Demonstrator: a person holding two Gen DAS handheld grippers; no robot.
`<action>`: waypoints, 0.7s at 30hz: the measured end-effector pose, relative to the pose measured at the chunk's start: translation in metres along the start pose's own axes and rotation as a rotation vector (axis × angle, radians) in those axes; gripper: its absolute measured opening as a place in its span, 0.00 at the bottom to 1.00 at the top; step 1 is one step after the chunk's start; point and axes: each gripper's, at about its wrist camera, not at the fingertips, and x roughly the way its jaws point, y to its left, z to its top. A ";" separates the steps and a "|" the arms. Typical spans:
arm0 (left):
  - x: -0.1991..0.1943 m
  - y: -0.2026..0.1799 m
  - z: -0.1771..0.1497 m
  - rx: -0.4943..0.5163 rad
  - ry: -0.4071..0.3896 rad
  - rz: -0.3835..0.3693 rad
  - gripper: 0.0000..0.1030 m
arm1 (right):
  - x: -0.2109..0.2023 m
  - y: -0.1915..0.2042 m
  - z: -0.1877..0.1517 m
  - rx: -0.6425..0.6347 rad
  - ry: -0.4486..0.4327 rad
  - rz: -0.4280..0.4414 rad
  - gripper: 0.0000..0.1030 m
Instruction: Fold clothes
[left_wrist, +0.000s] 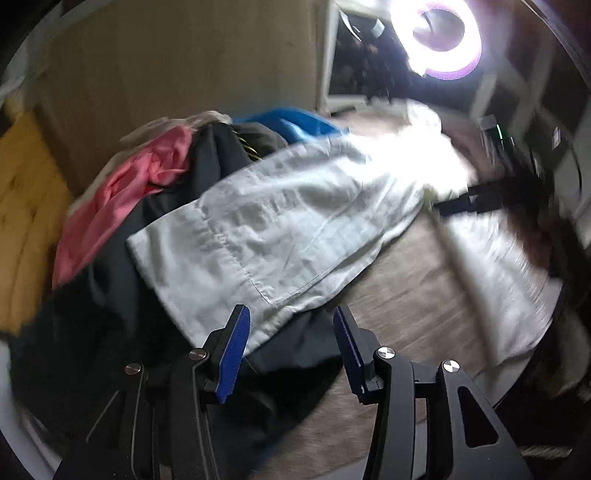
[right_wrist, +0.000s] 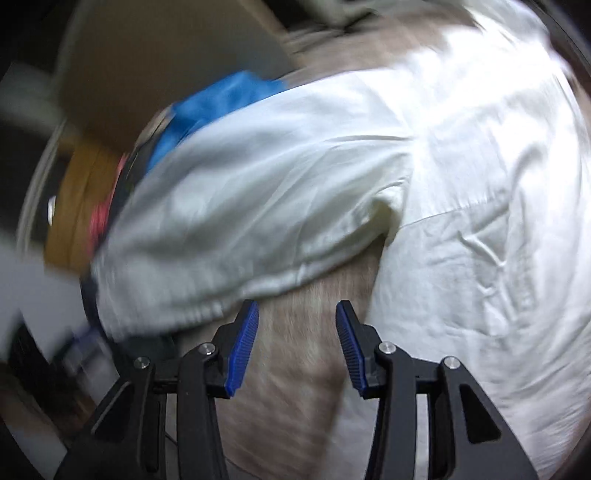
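Note:
A white shirt (right_wrist: 480, 184) lies spread on the wooden table (right_wrist: 295, 369). One of its sleeves (left_wrist: 266, 229) is draped to the left over a heap of clothes: a pink garment (left_wrist: 122, 199), a dark one (left_wrist: 92, 332) and a blue one (left_wrist: 295, 122). My left gripper (left_wrist: 290, 319) hangs open just above the sleeve's cuff end, with no cloth pinched between its blue pads. My right gripper (right_wrist: 297, 314) is open too, over bare table in the angle between the sleeve (right_wrist: 240, 206) and the shirt's body. Both views are blurred by motion.
A bright ring light (left_wrist: 439, 37) glares at the far end of the table. A brown cardboard surface (left_wrist: 184, 55) stands behind the heap, and a yellow cushion (left_wrist: 26, 206) sits at the left. Bare wood (left_wrist: 406, 295) shows in front of the shirt.

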 end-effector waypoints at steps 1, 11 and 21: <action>0.008 -0.004 0.002 0.040 0.021 0.002 0.44 | 0.003 -0.005 0.003 0.070 -0.014 -0.002 0.42; 0.057 -0.052 0.031 0.325 0.115 0.027 0.44 | 0.024 -0.020 0.013 0.290 -0.073 -0.104 0.42; 0.090 -0.058 0.036 0.424 0.167 0.087 0.43 | 0.002 -0.040 0.015 0.311 -0.116 -0.065 0.41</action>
